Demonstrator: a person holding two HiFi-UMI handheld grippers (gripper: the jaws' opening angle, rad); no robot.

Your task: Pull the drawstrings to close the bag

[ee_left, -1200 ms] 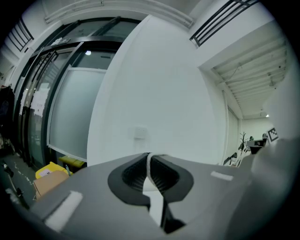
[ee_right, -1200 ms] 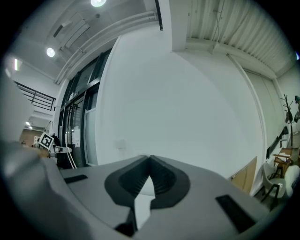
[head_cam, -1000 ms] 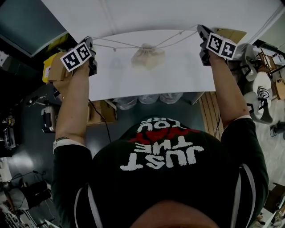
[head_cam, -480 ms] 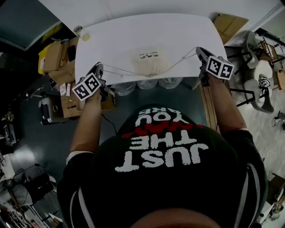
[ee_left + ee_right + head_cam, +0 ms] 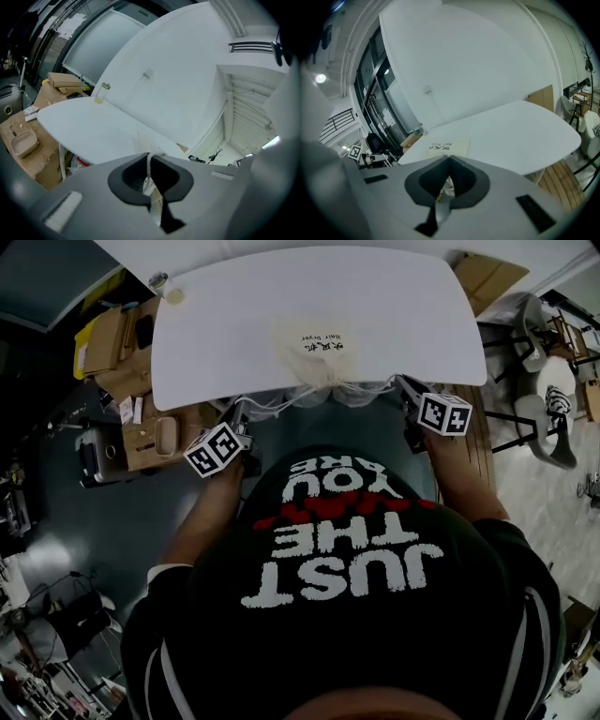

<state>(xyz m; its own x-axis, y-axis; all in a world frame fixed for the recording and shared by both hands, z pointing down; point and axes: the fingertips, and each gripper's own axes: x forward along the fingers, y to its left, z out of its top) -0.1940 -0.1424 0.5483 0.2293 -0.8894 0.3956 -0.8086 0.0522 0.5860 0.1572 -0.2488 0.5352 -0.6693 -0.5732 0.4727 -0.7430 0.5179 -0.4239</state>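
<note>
Left gripper (image 5: 241, 415) and right gripper (image 5: 407, 390) clamped on drawstrings (image 5: 279, 400), dropped and drawn back; bag (image 5: 314, 352) ahead between them, mouth cinched, probably done.

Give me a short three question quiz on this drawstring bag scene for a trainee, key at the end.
1. True or false: the bag lies on the white table.
2. What does the left gripper clamp? A) a drawstring B) a box C) nothing
3. In the head view, which table corner holds the small bottle?
Key: 1 true; 2 A; 3 far left.
</note>
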